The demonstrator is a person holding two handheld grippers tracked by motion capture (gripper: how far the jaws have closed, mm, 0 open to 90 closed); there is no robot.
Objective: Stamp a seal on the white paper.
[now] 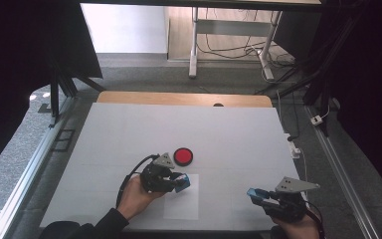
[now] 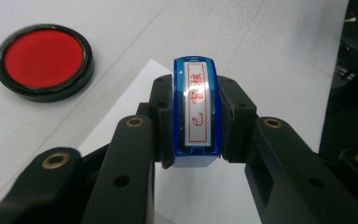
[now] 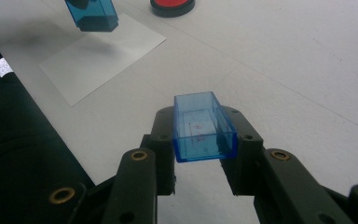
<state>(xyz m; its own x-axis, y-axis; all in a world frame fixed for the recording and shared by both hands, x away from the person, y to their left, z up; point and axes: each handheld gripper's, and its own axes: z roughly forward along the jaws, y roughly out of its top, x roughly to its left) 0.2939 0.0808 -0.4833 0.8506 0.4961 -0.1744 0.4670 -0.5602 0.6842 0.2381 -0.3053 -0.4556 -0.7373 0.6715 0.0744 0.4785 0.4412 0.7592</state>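
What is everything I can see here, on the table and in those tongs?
stamp: one, blue with red characters on a white label, clamped in the left tongs above the paper
cap: one, clear blue, hollow, clamped in the right tongs
ink pad: one, red in a black rim, mid-table
paper: one white sheet, near edge of table
table: one, white
left tongs: black, in the left hand
right tongs: black, in the right hand

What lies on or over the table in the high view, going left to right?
Left tool holding the blue stamp over the paper sheet → right tool holding the blue stamp cap. The red ink pad overlaps the stamp's span.
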